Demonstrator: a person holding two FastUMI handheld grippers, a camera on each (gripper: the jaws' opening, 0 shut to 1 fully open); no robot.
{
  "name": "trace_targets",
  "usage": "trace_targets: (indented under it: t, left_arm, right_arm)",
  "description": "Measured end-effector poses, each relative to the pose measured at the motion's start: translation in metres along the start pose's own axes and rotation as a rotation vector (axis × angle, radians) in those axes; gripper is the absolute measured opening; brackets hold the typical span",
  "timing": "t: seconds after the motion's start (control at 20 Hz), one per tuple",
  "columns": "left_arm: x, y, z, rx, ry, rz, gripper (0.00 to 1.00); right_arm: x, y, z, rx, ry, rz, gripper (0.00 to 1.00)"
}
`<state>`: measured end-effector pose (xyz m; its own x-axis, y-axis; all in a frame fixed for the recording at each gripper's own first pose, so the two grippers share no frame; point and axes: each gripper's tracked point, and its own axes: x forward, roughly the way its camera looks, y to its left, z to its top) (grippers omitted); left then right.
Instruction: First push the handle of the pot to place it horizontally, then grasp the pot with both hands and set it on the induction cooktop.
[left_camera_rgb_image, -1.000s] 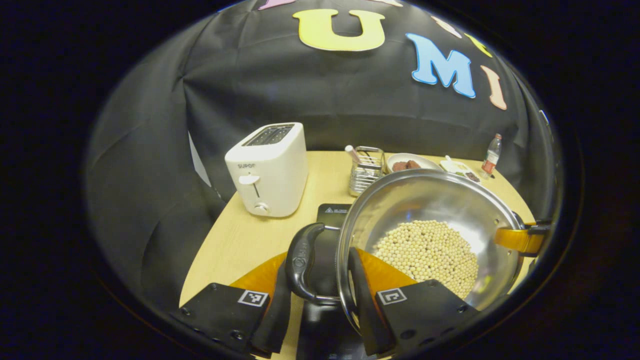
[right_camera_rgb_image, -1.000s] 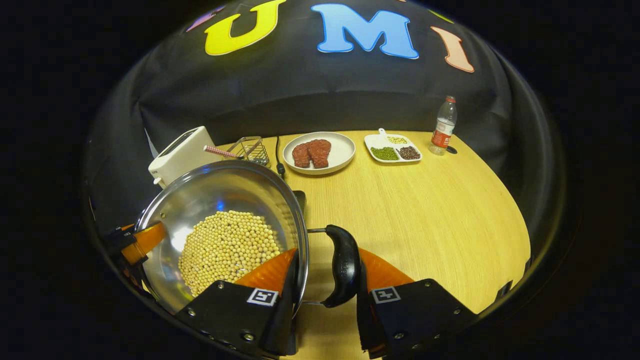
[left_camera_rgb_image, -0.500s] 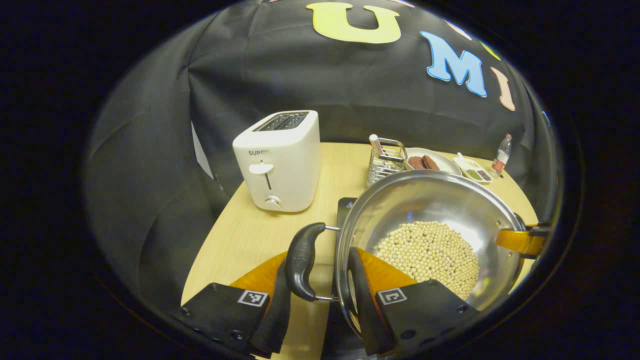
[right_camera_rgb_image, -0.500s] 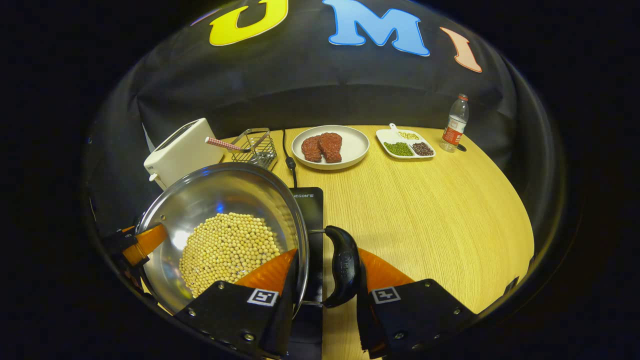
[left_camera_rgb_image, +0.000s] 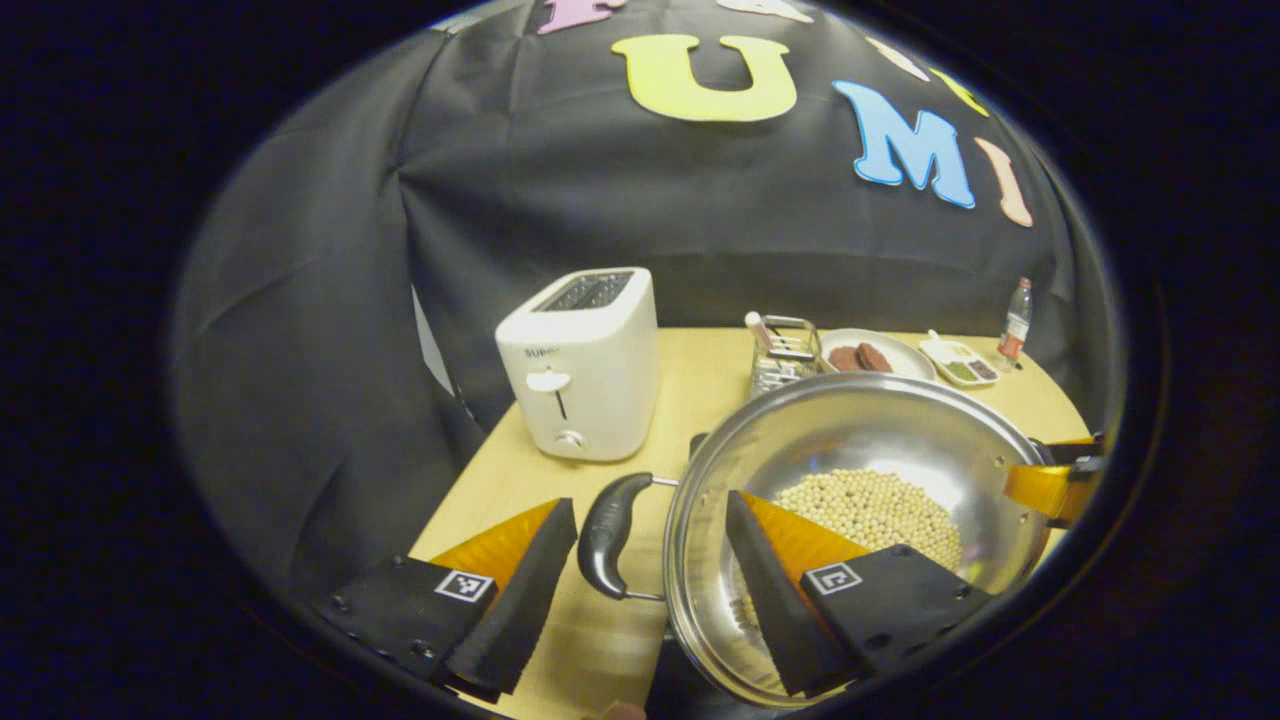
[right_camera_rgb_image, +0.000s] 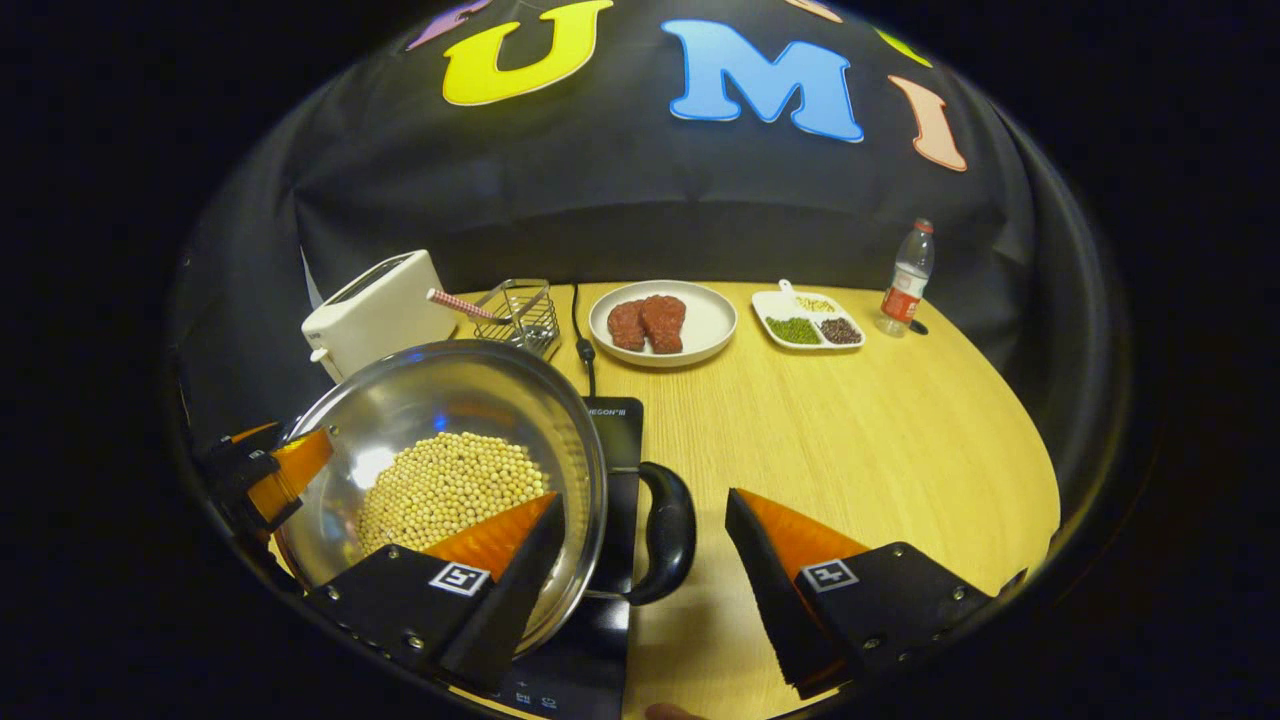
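Resting on the induction cooktop (right_camera_rgb_image: 612, 440), lower left of frame, the pot (right_camera_rgb_image: 440, 480); cooktop lettering too blurred. Left gripper (left_camera_rgb_image: 650, 590) and right gripper (right_camera_rgb_image: 640, 570) jaws open, straddling pot handles.

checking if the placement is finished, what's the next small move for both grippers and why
Probably draw both back and up, away from the pot. The left gripper and right gripper are open, fingers clear of each side handle, and the pot appears to rest on the induction cooktop.

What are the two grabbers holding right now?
Nothing. The left hand-held gripper and right hand-held gripper are both open, fingers clear of the pot handles.
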<state>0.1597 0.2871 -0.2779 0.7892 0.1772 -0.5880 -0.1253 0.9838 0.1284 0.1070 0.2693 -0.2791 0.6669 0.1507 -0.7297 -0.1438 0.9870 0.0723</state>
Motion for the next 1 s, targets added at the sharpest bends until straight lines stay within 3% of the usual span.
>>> trace_targets:
  t: [0.4, 0.7, 1.0]
  left_arm:
    - [-0.076, -0.051, 0.077, -0.04, -0.214, -0.01, 0.98]
    - [-0.153, -0.141, 0.119, -0.067, -0.341, -0.051, 0.98]
    - [-0.236, -0.234, 0.137, -0.091, -0.429, -0.097, 0.97]
  right_arm:
    - [-0.062, -0.041, 0.044, -0.019, -0.193, 0.065, 0.99]
    - [-0.133, -0.106, 0.079, -0.076, -0.388, 0.063, 0.99]
    - [-0.195, -0.182, 0.077, -0.069, -0.482, 0.049, 0.99]
